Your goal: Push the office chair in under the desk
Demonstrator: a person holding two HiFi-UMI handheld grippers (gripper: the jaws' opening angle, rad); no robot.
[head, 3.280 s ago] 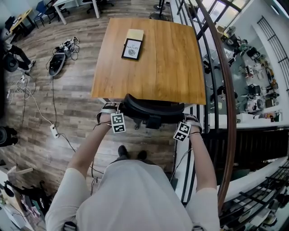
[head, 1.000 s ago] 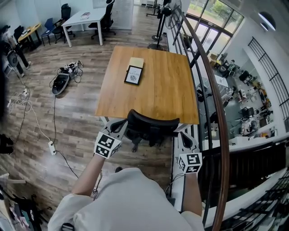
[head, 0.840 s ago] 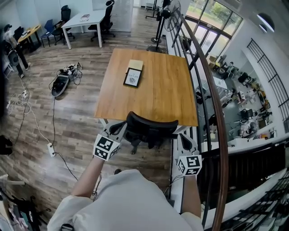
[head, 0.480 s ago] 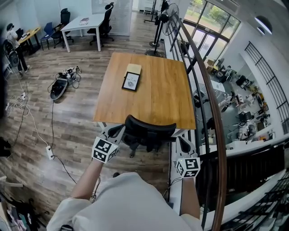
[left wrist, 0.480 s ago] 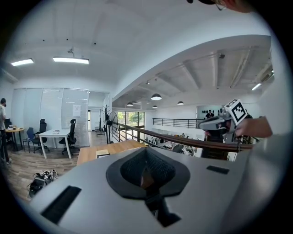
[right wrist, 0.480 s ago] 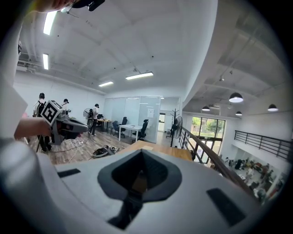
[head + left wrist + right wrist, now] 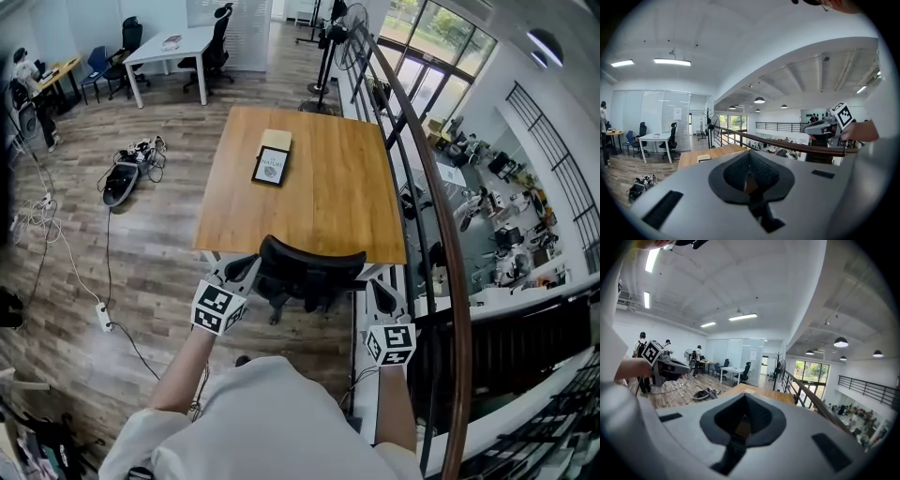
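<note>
Two grippers are flanking the office chair (image 7: 310, 270), and only the head view is showing it. Its black backrest is sitting against the near edge of the desk (image 7: 352, 202), with the seat tucked beneath the wooden top. The left gripper (image 7: 249, 267) is hanging just beside the backrest's left end and the right gripper (image 7: 376, 286) just beside its right end. Whether either tip is touching the chair is not clear from above.

Each gripper view is giving what the head view is not: the jaws up close. Both pairs are lying together, with nothing between them. The left gripper view is also catching the right gripper across the frame (image 7: 826, 127), the desk top at a low angle (image 7: 701, 154) and the railing (image 7: 787, 146). The right gripper view is showing the left gripper (image 7: 665, 365) and people standing far off (image 7: 642, 345) by a white table (image 7: 731, 370).

From above, a magazine (image 7: 270, 166) is lying on the desk's far left part, touching a tan pad (image 7: 277, 141) behind it. The railing (image 7: 441, 234) is running close along the desk's right edge, leaving only a narrow strip there. Left of the desk, the wood floor (image 7: 159, 244) is spreading wide, broken by a tangle of cables (image 7: 127, 173) and a cord trailing to a power strip (image 7: 102, 317).
</note>
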